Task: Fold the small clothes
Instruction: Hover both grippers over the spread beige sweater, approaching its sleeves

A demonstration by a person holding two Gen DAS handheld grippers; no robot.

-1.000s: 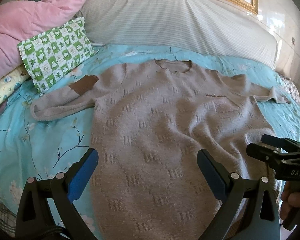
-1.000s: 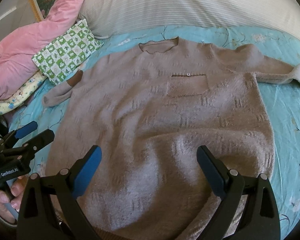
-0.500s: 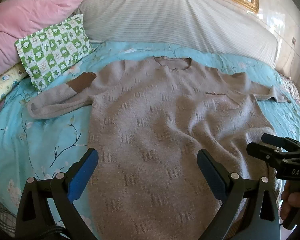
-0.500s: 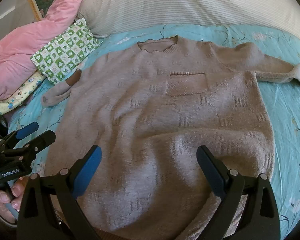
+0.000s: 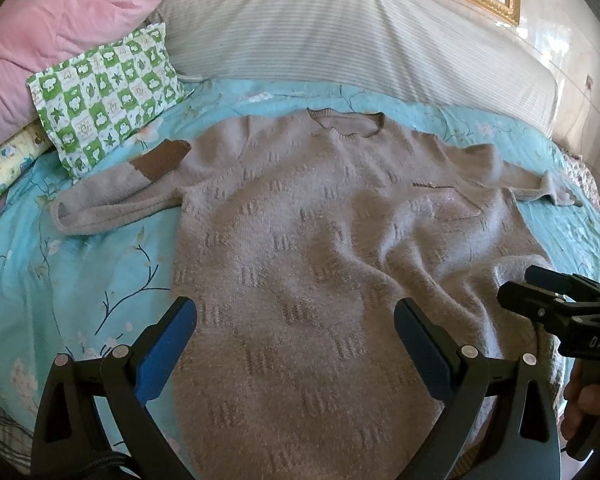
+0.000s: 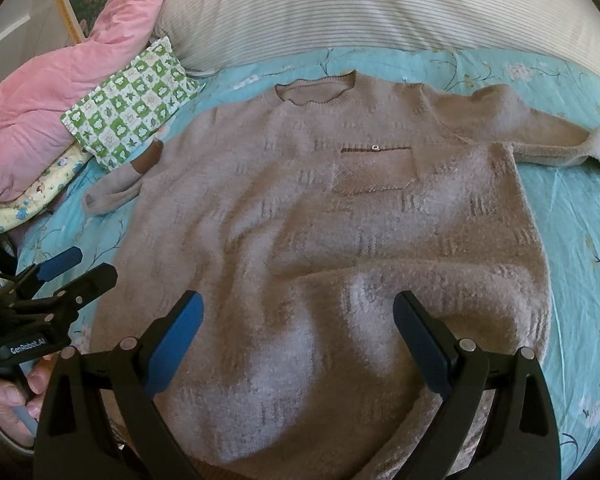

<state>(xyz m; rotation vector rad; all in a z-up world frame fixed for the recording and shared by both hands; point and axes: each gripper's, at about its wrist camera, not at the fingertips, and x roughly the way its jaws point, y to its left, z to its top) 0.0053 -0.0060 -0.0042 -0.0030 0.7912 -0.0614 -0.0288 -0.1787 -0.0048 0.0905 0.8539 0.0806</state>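
A beige knitted sweater (image 5: 320, 248) (image 6: 340, 240) lies front up and spread out on the turquoise floral bedsheet (image 5: 60, 272), neck toward the headboard. Both sleeves stretch sideways; the left one (image 5: 116, 196) shows a brown elbow patch. A chest pocket (image 6: 374, 168) sits on its right half. My left gripper (image 5: 296, 328) hovers open over the lower left part of the sweater, holding nothing. My right gripper (image 6: 298, 320) hovers open over the lower middle, with wrinkled fabric beneath it. Each gripper also shows at the other view's edge.
A green-and-white checked pillow (image 5: 108, 96) and a pink quilt (image 5: 40, 40) lie at the back left. A large striped pillow (image 5: 340, 40) spans the head of the bed. Bare sheet (image 6: 572, 220) flanks the sweater on both sides. A hand (image 6: 8, 404) grips the left tool's handle.
Both views have shifted slightly, so the sweater appears a little lower and closer. Both grippers stay open, and the sweater lies as before.
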